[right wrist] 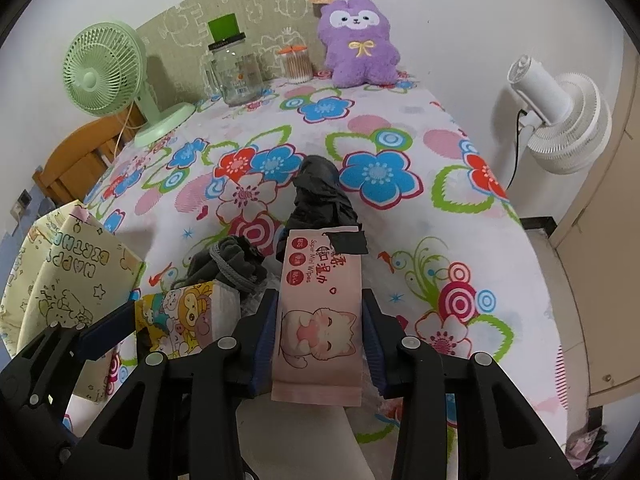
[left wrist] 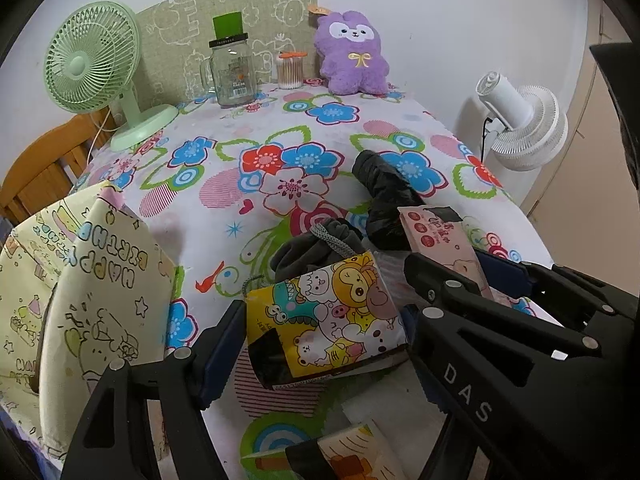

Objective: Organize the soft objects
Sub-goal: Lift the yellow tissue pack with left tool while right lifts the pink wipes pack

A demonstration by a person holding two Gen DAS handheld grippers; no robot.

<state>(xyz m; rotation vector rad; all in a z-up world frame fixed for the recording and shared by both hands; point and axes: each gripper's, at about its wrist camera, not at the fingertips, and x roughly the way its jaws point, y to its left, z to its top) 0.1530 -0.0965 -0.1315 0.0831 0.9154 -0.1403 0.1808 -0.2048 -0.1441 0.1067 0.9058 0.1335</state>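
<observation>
A yellow cartoon tissue pack (left wrist: 324, 316) sits between the two fingers of my left gripper (left wrist: 320, 320), which is shut on its short sides near the table's front. One left finger (right wrist: 108, 330) shows beside that pack (right wrist: 180, 320) in the right wrist view. My right gripper (right wrist: 320, 312) is shut on a pink wipes pack (right wrist: 320, 300) printed with a cat, the pads on its long edges. This pack (left wrist: 436, 236) lies just right of the yellow one. A grey drawstring pouch (left wrist: 320, 240) and a crumpled black bag (left wrist: 384, 188) lie right behind both packs.
A cream "Happy Birthday" bag (left wrist: 100, 280) stands open at the front left. A purple plush (left wrist: 352, 56), a glass jar (left wrist: 232, 76), a cotton swab tub (left wrist: 290, 72) and a green fan (left wrist: 92, 60) line the back. A white fan (left wrist: 520, 120) stands off the table's right edge.
</observation>
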